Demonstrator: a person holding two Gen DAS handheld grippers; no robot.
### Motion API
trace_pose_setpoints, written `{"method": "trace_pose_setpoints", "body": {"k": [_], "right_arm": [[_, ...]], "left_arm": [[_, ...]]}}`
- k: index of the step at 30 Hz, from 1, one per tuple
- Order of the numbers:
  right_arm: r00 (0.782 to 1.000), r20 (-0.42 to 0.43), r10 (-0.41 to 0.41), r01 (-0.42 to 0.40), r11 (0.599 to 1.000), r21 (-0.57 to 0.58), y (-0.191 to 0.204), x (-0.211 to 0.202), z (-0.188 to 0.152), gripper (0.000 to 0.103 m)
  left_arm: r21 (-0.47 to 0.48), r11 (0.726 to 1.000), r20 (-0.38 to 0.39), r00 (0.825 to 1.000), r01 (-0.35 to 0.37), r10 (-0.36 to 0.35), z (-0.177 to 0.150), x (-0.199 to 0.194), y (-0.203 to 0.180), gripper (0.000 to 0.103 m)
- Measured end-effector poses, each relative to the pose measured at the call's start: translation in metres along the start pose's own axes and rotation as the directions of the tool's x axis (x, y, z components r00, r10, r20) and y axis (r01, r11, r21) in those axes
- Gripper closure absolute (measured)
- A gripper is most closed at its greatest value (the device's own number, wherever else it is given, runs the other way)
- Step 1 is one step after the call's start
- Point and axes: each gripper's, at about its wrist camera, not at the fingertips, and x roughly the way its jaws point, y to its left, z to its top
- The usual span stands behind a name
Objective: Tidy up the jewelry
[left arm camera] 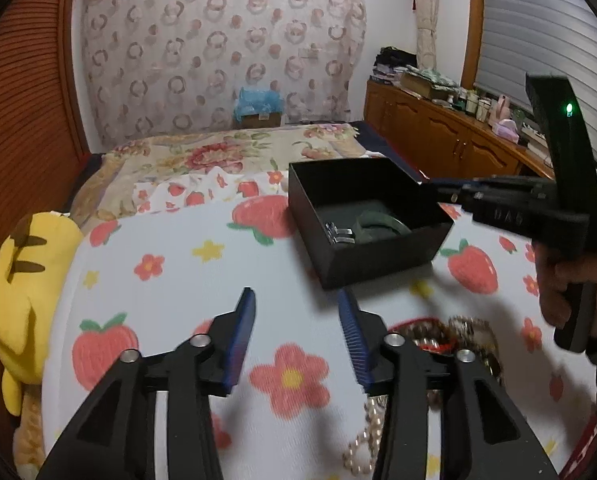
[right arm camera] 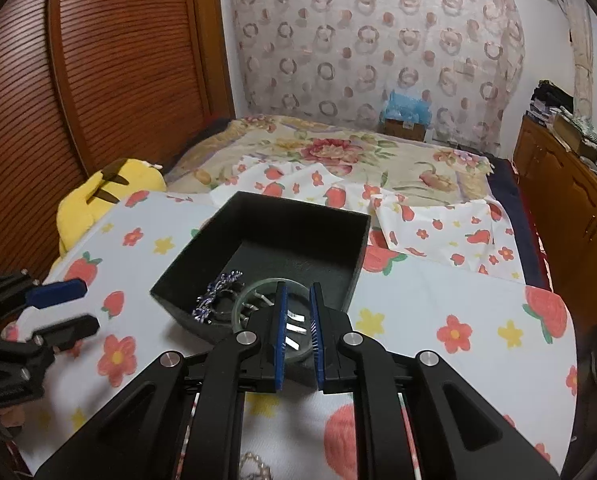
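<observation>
Left wrist: plush toy point(left arm camera: 22, 280) beside black box point(left arm camera: 366, 216).

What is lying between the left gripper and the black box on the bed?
Only strawberry-print sheet shows between the left gripper and the black box in the left wrist view; the jewelry pile lies off to the right.
</observation>
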Motion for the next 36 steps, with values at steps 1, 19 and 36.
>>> {"method": "trace_pose_setpoints", "body": {"k": [1, 19, 36], "right_arm": [[1.0, 0.015, 0.006, -0.006, 1.0, -0.002, 0.001, -0.007, -0.002, 0.089], [0.994, 0.034, 0.104, -0.101, 0.992, -0.08, 0.04, -0.074, -0.086, 0.085], [0.989, -0.061, 0.133, -0.139, 0.985, -0.104, 0.06, -0.088, -0.14, 0.085]], "left_arm": [[0.002, 1.0, -0.001, 1.0, 0.003, -0.003, -0.005, -0.002, -0.001, 0.061], [0.003, 1.0, 0.002, 1.0, 0.011, -0.011, -0.04, -0.026, -0.015, 0.013], [-0.004, 1.0, -0.042, 0.999, -0.005, 0.005, -0.071, -0.034, -0.013, 0.009]]}}
